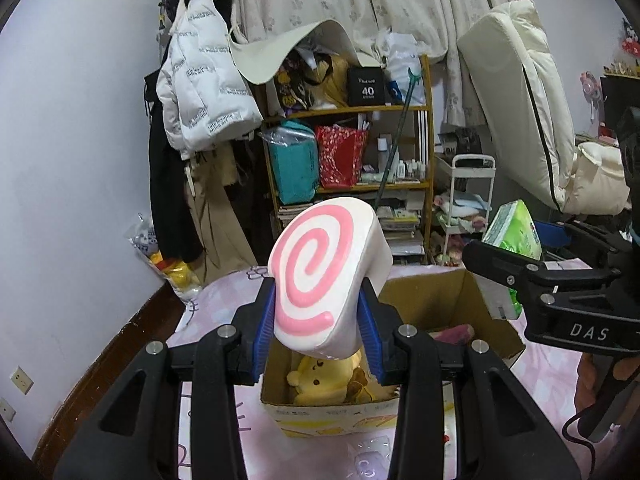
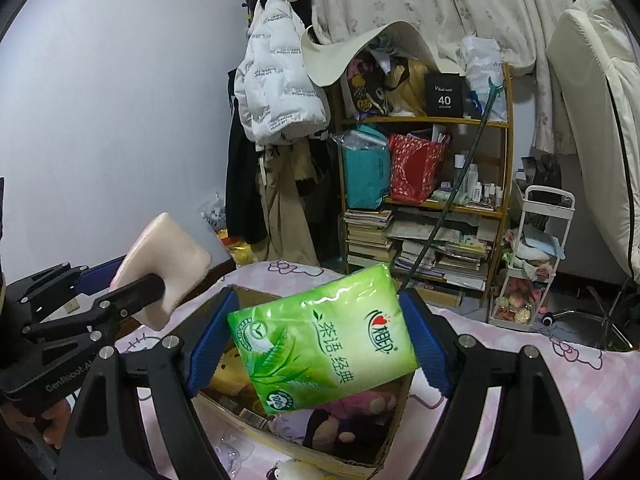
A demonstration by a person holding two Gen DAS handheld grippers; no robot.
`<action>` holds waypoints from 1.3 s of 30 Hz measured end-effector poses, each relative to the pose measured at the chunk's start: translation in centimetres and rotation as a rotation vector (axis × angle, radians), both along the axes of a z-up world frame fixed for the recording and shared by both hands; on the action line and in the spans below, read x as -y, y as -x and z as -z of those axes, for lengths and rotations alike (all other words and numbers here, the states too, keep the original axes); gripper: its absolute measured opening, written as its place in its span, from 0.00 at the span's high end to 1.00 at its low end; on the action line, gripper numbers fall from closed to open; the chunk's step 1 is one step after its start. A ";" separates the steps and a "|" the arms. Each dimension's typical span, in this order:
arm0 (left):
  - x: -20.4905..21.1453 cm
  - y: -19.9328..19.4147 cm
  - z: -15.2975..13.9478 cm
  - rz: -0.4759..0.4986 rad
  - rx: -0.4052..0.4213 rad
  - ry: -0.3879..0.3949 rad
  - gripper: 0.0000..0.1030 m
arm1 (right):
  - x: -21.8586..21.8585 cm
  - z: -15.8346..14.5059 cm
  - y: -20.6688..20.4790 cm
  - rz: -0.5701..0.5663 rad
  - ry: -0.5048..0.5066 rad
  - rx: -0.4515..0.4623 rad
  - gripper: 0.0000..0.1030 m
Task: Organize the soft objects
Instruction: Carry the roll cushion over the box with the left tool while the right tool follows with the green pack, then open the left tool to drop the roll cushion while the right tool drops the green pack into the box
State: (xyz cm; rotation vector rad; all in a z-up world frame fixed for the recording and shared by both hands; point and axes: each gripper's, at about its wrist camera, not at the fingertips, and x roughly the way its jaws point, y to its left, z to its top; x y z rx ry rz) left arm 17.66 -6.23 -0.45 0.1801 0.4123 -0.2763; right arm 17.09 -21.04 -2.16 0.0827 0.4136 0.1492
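Below both pairs of fingers sits the cardboard box (image 1: pixel 424 292) of plush toys. Left gripper (image 1: pixel 320 332) pinches the swirl cushion (image 1: pixel 320 268) (squashy, light) by its lower edge; right gripper (image 2: pixel 320 344) clamps the slippery tissue pack (image 2: pixel 320 340) across its sides.

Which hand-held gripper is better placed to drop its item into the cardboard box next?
Probably the left hand-held gripper: its pink-swirl white cushion hangs above the open cardboard box; the right's position is less clear.

Both wrist cameras sit low over the bed, close above the cardboard box (image 1: pixel 424 300) (image 2: pixel 352 452), facing the far wooden shelf (image 1: pixel 352 109) (image 2: pixel 424 121), the left camera left of the right.
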 end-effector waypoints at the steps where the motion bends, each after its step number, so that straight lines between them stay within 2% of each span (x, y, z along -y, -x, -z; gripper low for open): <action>1: 0.0 -0.1 0.2 -0.004 -0.003 0.000 0.63 | 0.0 0.2 -0.1 -0.004 0.003 -0.004 0.17; 9: 0.6 -0.7 1.9 0.004 -0.035 -0.014 0.63 | 0.3 2.1 -0.7 0.000 0.002 -0.057 0.17; 22: 1.2 -1.4 4.0 0.024 -0.108 -0.048 0.60 | 0.5 3.2 -1.0 0.002 -0.001 -0.107 0.17; 31: 0.9 -1.6 4.4 0.008 -0.125 -0.044 0.53 | 0.6 3.5 -0.7 0.008 -0.016 -0.106 0.16; 39: 0.8 -1.2 4.2 -0.001 -0.107 -0.054 0.44 | 1.3 3.9 -1.1 -0.004 -0.083 -0.134 0.14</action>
